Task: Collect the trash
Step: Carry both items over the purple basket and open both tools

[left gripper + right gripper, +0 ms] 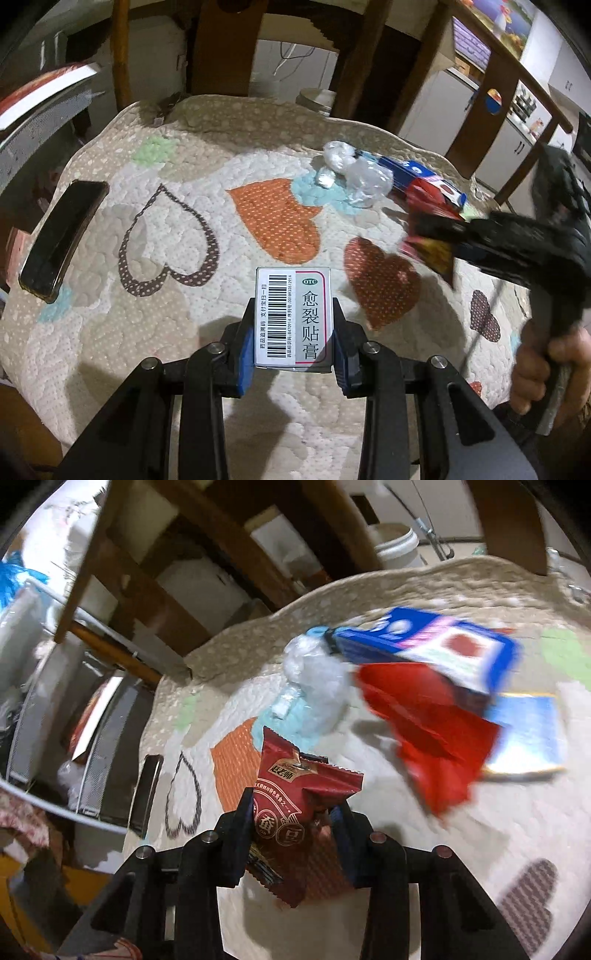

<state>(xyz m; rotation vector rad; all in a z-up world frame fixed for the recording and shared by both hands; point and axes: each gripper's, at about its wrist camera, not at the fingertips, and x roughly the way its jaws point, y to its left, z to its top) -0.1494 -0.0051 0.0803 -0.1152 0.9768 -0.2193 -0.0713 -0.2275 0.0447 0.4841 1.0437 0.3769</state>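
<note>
In the right wrist view, motion blur smears the red wrapper [436, 716] and the blue box [436, 646] at upper right, so their print is unreadable. In the left wrist view, the person's hand [543, 373] is cut off at the right edge, and the right tool [436, 236] is blurred.

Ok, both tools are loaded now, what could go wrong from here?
The right tool pinches only the crumpled middle of the dark red snack wrapper, so it may slip out. The left tool holds the white medicine box by its lower half; a swing could tilt it. The phone lies near the quilt's edge.
</note>
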